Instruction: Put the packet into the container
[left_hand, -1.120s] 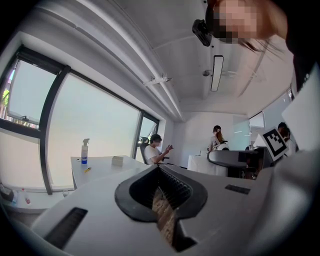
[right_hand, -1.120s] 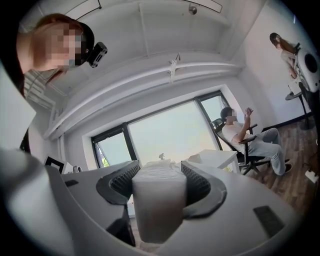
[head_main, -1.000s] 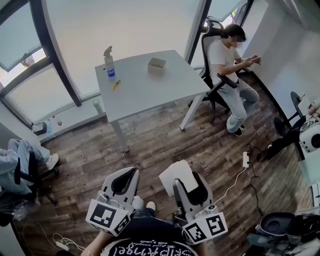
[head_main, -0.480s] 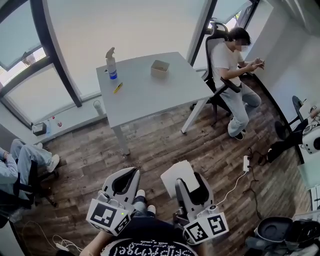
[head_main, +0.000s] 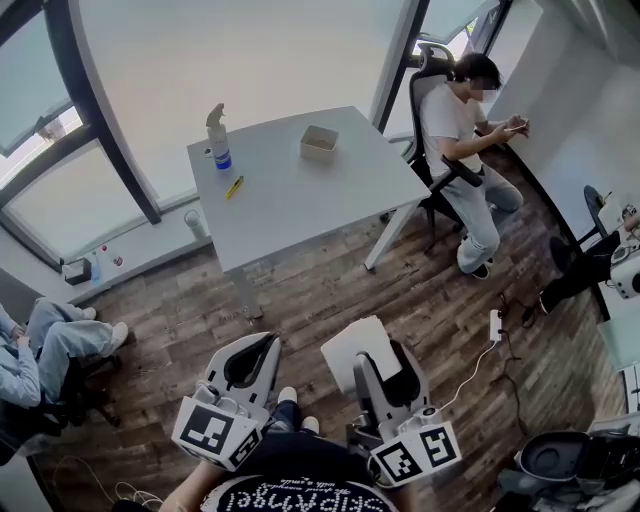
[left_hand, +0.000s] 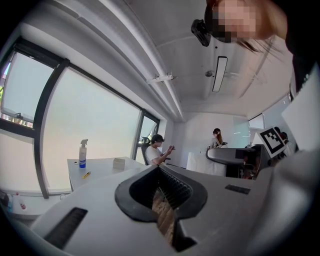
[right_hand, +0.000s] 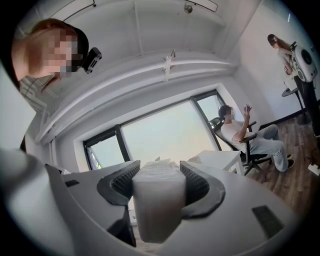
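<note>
Wood-plank floor (head_main: 330, 290) is filling most of the head view, with big frosted windows (head_main: 230, 50) glowing behind a white counter (head_main: 300, 190) that is standing well away from both grippers. On that counter the small open container (head_main: 318, 142) is sitting near the far edge; what is inside it is too small to tell. A spray bottle (head_main: 218, 128) is standing upright at the far left corner, and a little yellow stick (head_main: 233, 187) is lying near it, too tiny to identify.

Down at the bottom edge, the right gripper (head_main: 385, 365) is pinching the white packet (head_main: 355, 345). The right gripper view is confirming it: both ribbed pads are pressing on the packet's sides, and the packet (right_hand: 159, 200) is bulging up between them and blocking the middle of that view. Only a corner of the counter (right_hand: 217, 159) is peeking past the right jaw.

The left gripper (head_main: 255, 355) is hovering beside it, jaws pressed together. In the left gripper view (left_hand: 161, 190) nothing is sitting between them, just a thin sliver of floor showing through lower down.

A seated person (head_main: 460, 120) is occupying an office chair beside the counter. Another person (head_main: 40, 345) is being cut off by the left edge, only legs and a shoe showing.
</note>
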